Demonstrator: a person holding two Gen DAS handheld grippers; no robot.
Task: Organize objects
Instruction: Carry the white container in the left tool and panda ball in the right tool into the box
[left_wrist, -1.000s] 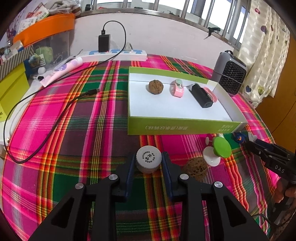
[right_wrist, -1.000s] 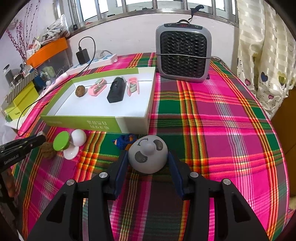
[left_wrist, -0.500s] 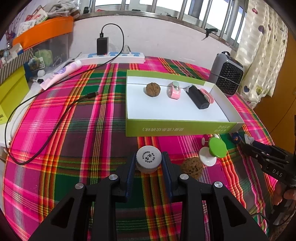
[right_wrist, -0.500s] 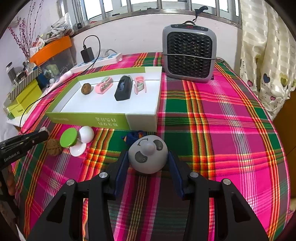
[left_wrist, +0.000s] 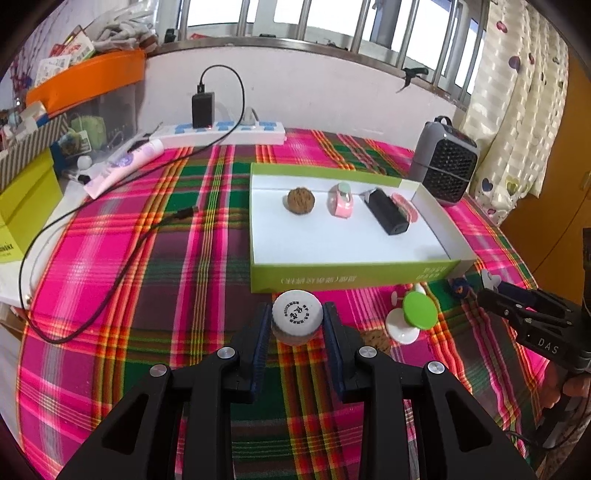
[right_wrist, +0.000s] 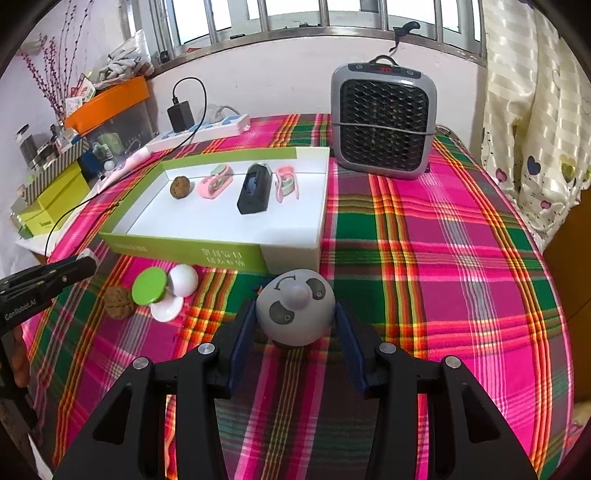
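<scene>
Carrying step in hand: left gripper (left_wrist: 297, 325) jaws grasp a white bottle (left_wrist: 297, 321), right gripper (right_wrist: 295, 321) jaws grasp a grey ball (right_wrist: 295, 312); the next move likely calls for lowering both into the box (left_wrist: 351, 275) ahead of the jaws.

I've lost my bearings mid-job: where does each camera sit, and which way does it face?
Left wrist: rides the left claw, which grips a white cap; looks down toward the green box; right claw at right.
Right wrist: rides the right claw, which grips a grey ball; left claw at left.
Shared: box, heater.
</scene>
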